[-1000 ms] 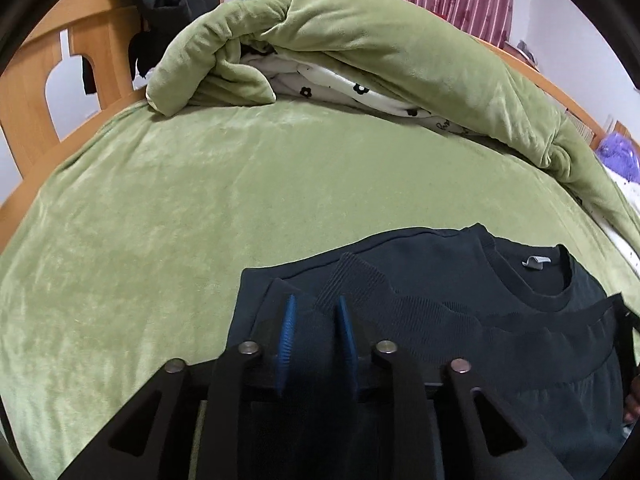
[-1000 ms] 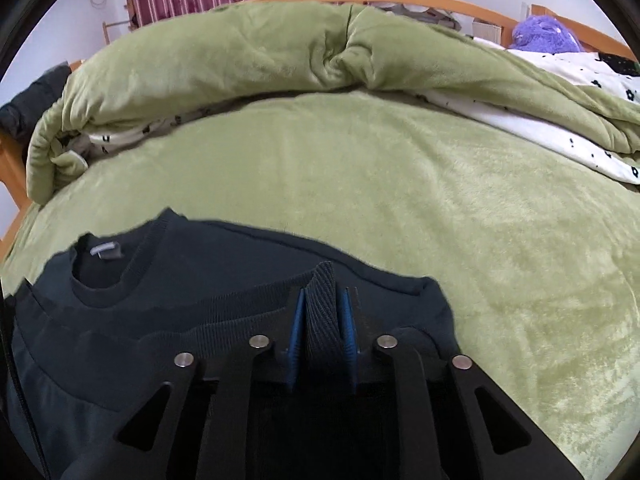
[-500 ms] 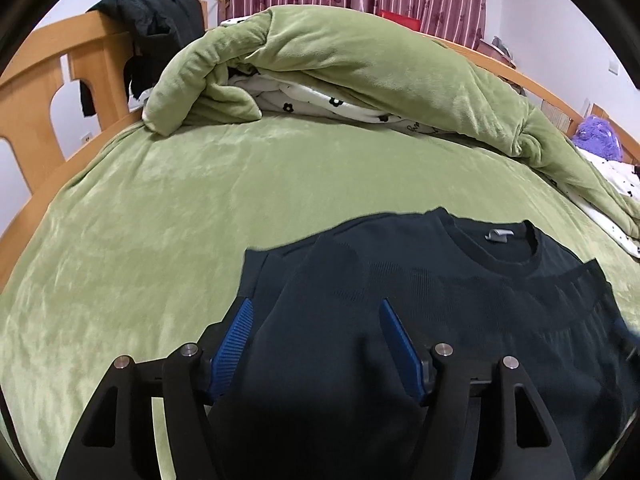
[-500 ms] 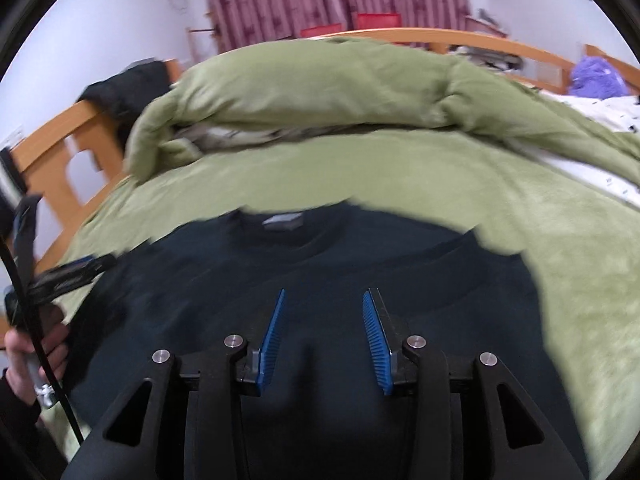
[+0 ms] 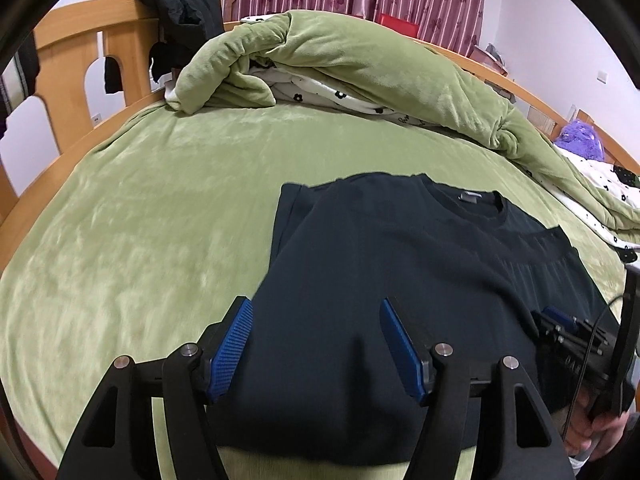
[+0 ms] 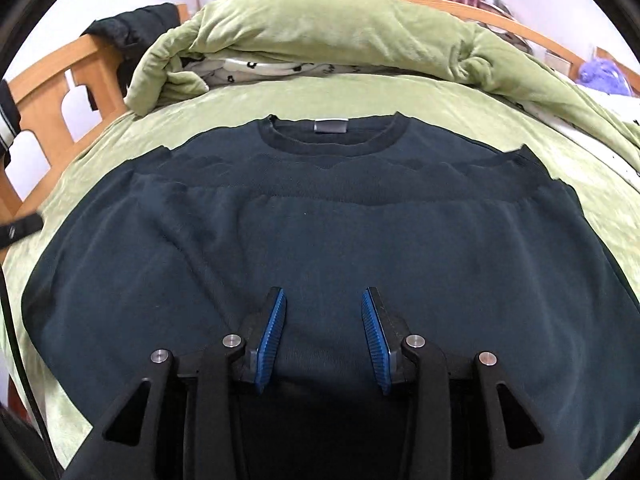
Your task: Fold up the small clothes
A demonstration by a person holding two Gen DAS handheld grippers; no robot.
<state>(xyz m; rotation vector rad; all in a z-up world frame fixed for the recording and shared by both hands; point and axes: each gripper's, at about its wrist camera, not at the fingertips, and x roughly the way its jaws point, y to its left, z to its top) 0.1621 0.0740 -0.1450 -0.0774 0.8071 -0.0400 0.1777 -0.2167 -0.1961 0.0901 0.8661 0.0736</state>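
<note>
1. Directly ahead of and beneath the right gripper (image 6: 323, 338), the dark sweater (image 6: 328, 240) lies flat on the green bed cover (image 6: 420, 96); its folded lower edge reaches back under the blue pads (image 6: 272, 340), and its collar lies at the far end, straight ahead of the tool.
2. Seen from the left gripper (image 5: 316, 346), the same sweater (image 5: 400, 280) lies ahead and to the right, with its left edge just ahead of the left pad; bare cover fills the space to the tool's left.
3. Left gripper: jaws spread wide, having just been opening; nothing is pinched, and the cloth lies below the gap between the pads. The tool points downward at a slant toward the near part of the garment.
4. Right gripper: jaws parted to a narrower gap, likewise just opened, gripping nothing; it too slants down over the garment's near middle. In the left wrist view it (image 5: 560, 322) appears at the sweater's right side, held by a hand (image 5: 600, 432) at the frame's lower right.
5. Sweater: very dark, folded so that the ribbed hem (image 6: 340, 196) lies across the chest just short of the round collar (image 6: 332, 140), where a small grey label (image 6: 330, 125) shows. The sleeves are tucked in; the outline is roughly rectangular.
6. Beyond the garment, a rolled green quilt (image 6: 320, 28) lies along the far side of the bed.
</note>
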